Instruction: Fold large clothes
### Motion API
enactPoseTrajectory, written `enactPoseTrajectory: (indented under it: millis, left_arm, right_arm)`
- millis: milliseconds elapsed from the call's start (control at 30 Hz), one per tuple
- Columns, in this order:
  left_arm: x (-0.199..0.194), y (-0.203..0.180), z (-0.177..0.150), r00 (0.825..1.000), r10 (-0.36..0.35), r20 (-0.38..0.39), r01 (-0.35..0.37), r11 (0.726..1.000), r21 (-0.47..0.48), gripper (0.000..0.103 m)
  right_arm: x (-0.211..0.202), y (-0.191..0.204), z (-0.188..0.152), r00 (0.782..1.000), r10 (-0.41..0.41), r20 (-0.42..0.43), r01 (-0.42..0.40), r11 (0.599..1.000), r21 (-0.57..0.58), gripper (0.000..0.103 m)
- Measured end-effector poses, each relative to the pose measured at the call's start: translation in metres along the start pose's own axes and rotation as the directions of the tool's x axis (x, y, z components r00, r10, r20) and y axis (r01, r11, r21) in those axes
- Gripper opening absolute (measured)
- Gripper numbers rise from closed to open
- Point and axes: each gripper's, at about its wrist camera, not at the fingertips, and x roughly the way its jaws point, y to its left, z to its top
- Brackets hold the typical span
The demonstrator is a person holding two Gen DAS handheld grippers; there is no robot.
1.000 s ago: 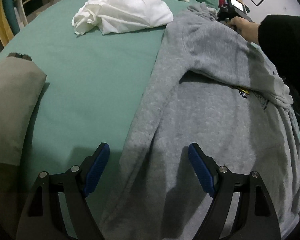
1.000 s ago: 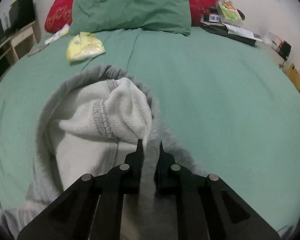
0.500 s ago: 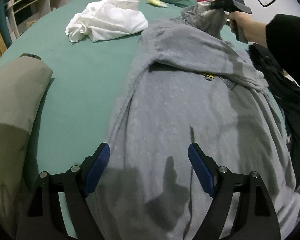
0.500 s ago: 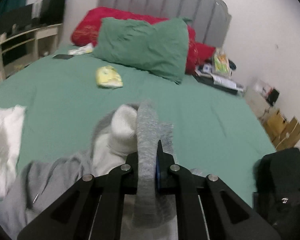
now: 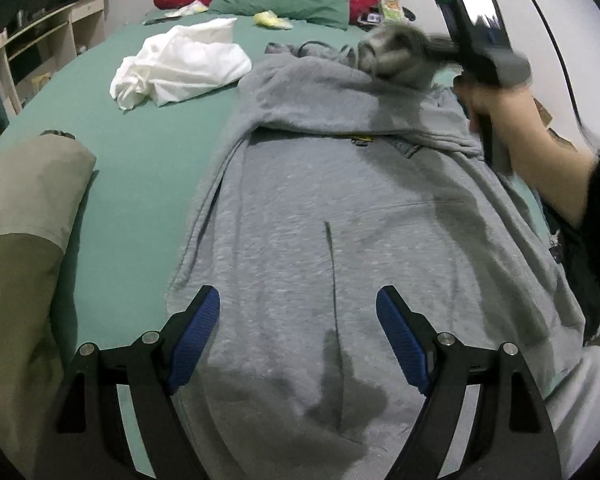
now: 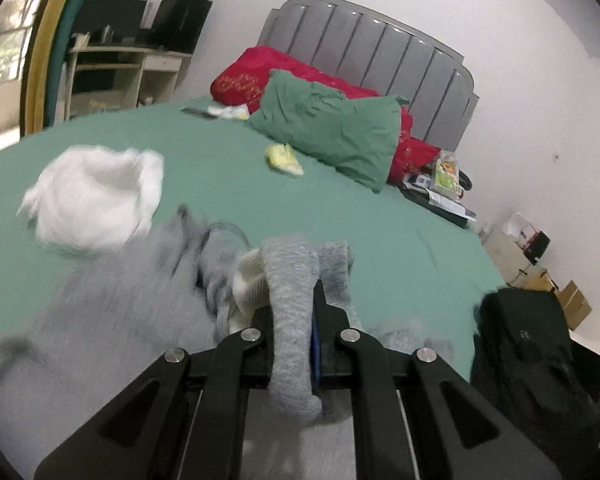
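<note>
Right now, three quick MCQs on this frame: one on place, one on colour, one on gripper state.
1. Where does the white garment lie?
A. on the grey hoodie
B. on the bed sheet, left of the hoodie
C. on the green pillow

2. What colour are the left gripper pads?
A. blue
B. red
C. white

3. What is the right gripper doing?
A. open over the sheet
B. shut on nothing
C. shut on hoodie fabric

Key: 1 B, it sits on the bed sheet beside the grey hoodie. 2 A, both pads show blue. 3 C, grey cloth is pinched between its fingers.

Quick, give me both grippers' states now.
Left gripper: open, holding nothing, above the grey hoodie.
Right gripper: shut on the hoodie's hood.
</note>
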Motion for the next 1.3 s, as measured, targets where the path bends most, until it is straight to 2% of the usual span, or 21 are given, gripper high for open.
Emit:
enactPoseTrajectory:
  millis: [200, 267, 367, 400, 433, 500, 567, 633, 733, 800, 833, 867, 900, 933, 1000, 1033, 1100, 1133, 1200, 1233, 1300]
  left_arm:
    - [0.003, -0.010, -0.004, 1.000, 0.003, -0.005, -0.003, 0.999, 0.034, 0.084]
    - [0.006, -0.011, -0.005, 1.000, -0.006, -0.019, 0.007, 0.999, 0.042, 0.084]
    - [0.015, -0.013, -0.007, 0.999, 0.001, -0.036, 0.001, 0.998, 0.065, 0.084]
    - [0.018, -0.013, -0.008, 0.999, 0.002, -0.042, 0.001, 0.998, 0.068, 0.084]
    - [0.020, -0.013, -0.009, 0.999, 0.001, -0.048, 0.003, 0.998, 0.070, 0.084]
    - [0.026, -0.013, -0.009, 0.998, -0.001, -0.065, 0.006, 0.998, 0.065, 0.084]
    - [0.031, -0.012, -0.009, 0.997, -0.010, -0.075, 0.015, 0.998, 0.058, 0.084]
    - [0.035, -0.012, -0.006, 0.997, -0.016, -0.082, 0.020, 0.998, 0.053, 0.084]
    - [0.040, -0.013, -0.002, 0.995, -0.024, -0.095, 0.029, 0.998, 0.048, 0.084]
    - [0.042, -0.013, 0.000, 0.994, -0.037, -0.102, 0.041, 0.998, 0.037, 0.084]
    - [0.043, -0.013, 0.001, 0.994, -0.041, -0.103, 0.044, 0.998, 0.034, 0.084]
    - [0.044, -0.012, 0.002, 0.994, -0.044, -0.103, 0.047, 0.998, 0.033, 0.084]
    - [0.045, -0.012, 0.004, 0.994, -0.041, -0.104, 0.045, 0.998, 0.034, 0.084]
    - [0.047, -0.011, 0.004, 0.993, -0.039, -0.109, 0.043, 0.999, 0.033, 0.084]
    - [0.050, -0.008, 0.004, 0.991, -0.050, -0.127, 0.052, 0.999, 0.013, 0.084]
    - [0.051, -0.007, 0.004, 0.990, -0.057, -0.131, 0.058, 0.998, 0.004, 0.084]
    - [0.050, -0.005, 0.004, 0.988, -0.072, -0.136, 0.071, 0.997, -0.010, 0.084]
    - [0.049, -0.004, 0.003, 0.988, -0.076, -0.134, 0.075, 0.997, -0.016, 0.084]
    - [0.046, -0.004, 0.003, 0.989, -0.083, -0.125, 0.082, 0.996, -0.017, 0.084]
    - [0.045, -0.005, 0.002, 0.989, -0.081, -0.122, 0.080, 0.997, -0.014, 0.084]
    - [0.044, -0.005, 0.001, 0.989, -0.083, -0.120, 0.082, 0.997, -0.014, 0.084]
  right_arm:
    - [-0.038, 0.012, -0.061, 0.996, 0.044, -0.078, -0.044, 0.999, 0.003, 0.012]
    - [-0.041, 0.009, -0.075, 0.978, 0.155, -0.137, -0.145, 0.986, 0.081, 0.016]
    - [-0.045, -0.001, -0.083, 0.936, 0.295, -0.194, -0.251, 0.942, 0.222, 0.034]
    - [-0.050, -0.004, -0.082, 0.929, 0.323, -0.179, -0.278, 0.931, 0.237, 0.048]
    - [-0.058, -0.007, -0.079, 0.928, 0.338, -0.157, -0.298, 0.925, 0.234, 0.061]
    - [-0.071, -0.019, -0.066, 0.938, 0.333, -0.097, -0.307, 0.927, 0.217, 0.073]
    - [-0.066, -0.038, -0.045, 0.950, 0.309, -0.047, -0.293, 0.931, 0.218, 0.077]
    - [-0.047, -0.050, -0.033, 0.948, 0.314, -0.053, -0.292, 0.923, 0.251, 0.077]
    - [0.008, -0.067, -0.026, 0.901, 0.413, -0.134, -0.330, 0.852, 0.407, 0.077]
    - [0.041, -0.066, -0.027, 0.858, 0.486, -0.164, -0.354, 0.792, 0.497, 0.077]
    - [0.048, -0.061, -0.028, 0.859, 0.482, -0.175, -0.343, 0.793, 0.503, 0.077]
    - [0.056, -0.051, -0.029, 0.858, 0.476, -0.192, -0.342, 0.809, 0.478, 0.076]
    - [0.062, -0.042, -0.030, 0.856, 0.466, -0.223, -0.338, 0.832, 0.439, 0.050]
    - [0.068, -0.032, -0.034, 0.855, 0.448, -0.263, -0.321, 0.854, 0.410, 0.012]
    - [0.069, -0.026, -0.038, 0.862, 0.412, -0.295, -0.290, 0.879, 0.379, 0.012]
    - [0.060, -0.026, -0.034, 0.891, 0.362, -0.274, -0.270, 0.908, 0.321, 0.012]
    - [0.034, -0.029, -0.019, 0.954, 0.183, -0.237, -0.151, 0.977, 0.148, 0.012]
    - [0.012, -0.027, -0.008, 0.986, 0.047, -0.163, -0.049, 0.999, -0.008, 0.012]
    - [-0.021, -0.016, 0.001, 0.996, -0.078, -0.029, 0.068, 0.963, -0.262, 0.012]
    - [-0.035, -0.006, -0.002, 0.995, -0.094, 0.034, 0.100, 0.912, -0.397, 0.012]
    - [-0.057, 0.024, -0.031, 0.991, -0.081, 0.107, 0.132, 0.727, -0.674, 0.013]
